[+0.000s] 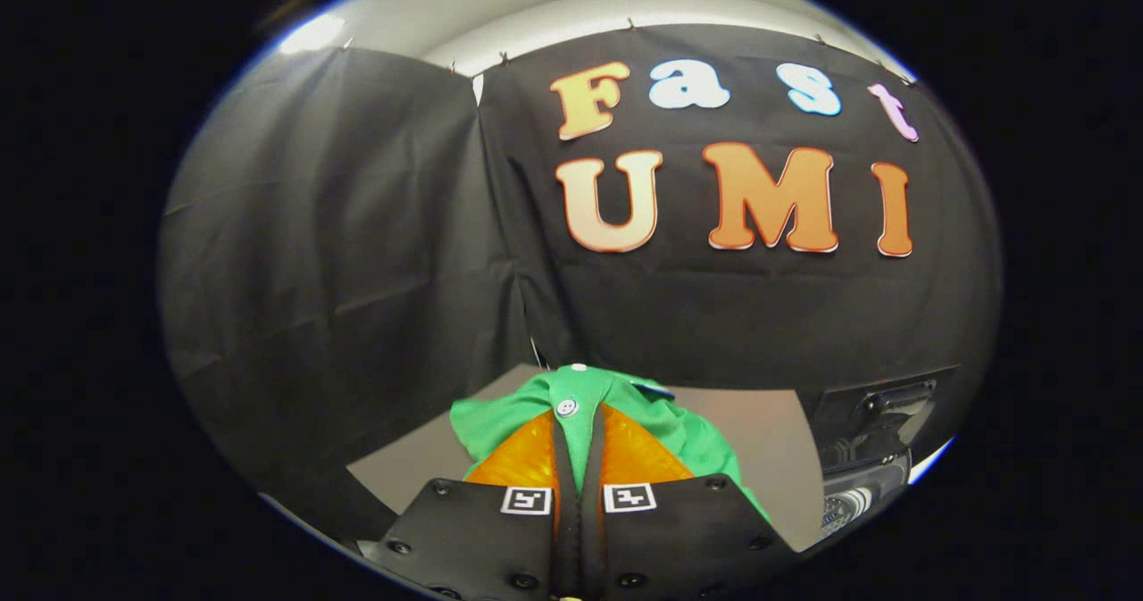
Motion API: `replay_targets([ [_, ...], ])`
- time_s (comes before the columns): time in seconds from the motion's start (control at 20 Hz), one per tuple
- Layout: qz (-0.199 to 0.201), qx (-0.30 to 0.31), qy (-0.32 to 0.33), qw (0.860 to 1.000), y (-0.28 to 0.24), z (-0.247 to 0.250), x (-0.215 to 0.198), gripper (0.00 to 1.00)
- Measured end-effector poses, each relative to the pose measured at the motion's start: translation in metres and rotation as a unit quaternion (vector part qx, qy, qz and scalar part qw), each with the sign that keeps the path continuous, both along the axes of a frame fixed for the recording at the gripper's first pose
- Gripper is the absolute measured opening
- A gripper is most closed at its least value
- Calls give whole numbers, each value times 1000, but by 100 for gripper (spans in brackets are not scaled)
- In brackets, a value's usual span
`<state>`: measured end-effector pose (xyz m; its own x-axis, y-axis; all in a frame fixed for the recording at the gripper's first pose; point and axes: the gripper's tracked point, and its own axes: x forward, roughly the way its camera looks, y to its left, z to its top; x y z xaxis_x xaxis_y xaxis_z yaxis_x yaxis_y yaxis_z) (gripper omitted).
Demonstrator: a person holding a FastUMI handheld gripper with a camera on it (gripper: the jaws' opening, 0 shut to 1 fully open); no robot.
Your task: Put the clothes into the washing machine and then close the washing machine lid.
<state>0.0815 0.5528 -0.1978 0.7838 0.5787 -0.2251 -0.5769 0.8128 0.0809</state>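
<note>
The one view rides on the gripper (pixel 579 436), looking forward along its fingers (pixel 527 458), which show at the bottom, pressed together on a green shirt (pixel 688 436) that lies very close to the lens; it faces the booth's black cloth wall (pixel 357 253) and tilts upward, taking in a strip of ceiling (pixel 536 3) above; beyond the shirt lies a grey surface (pixel 768 440); right of it, low, a dark machine (pixel 880 431).

Your bench (pixel 768 440): pale bare top beyond jaws, green garment (pixel 688 436) over it, jaws closed on garment.
</note>
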Motion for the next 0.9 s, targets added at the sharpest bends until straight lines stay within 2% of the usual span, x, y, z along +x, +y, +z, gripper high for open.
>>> replay_targets([
  [0.15, -7, 35, -21, 999, -37, 35, -10, 8],
  [0.45, -40, 55, -57, 996, -139, 91, 17, 8],
  [0.7, -75, 54, -72, 993, -240, 103, 47, 8],
  [0.9, -96, 44, -60, 993, -311, 81, 73, 8],
])
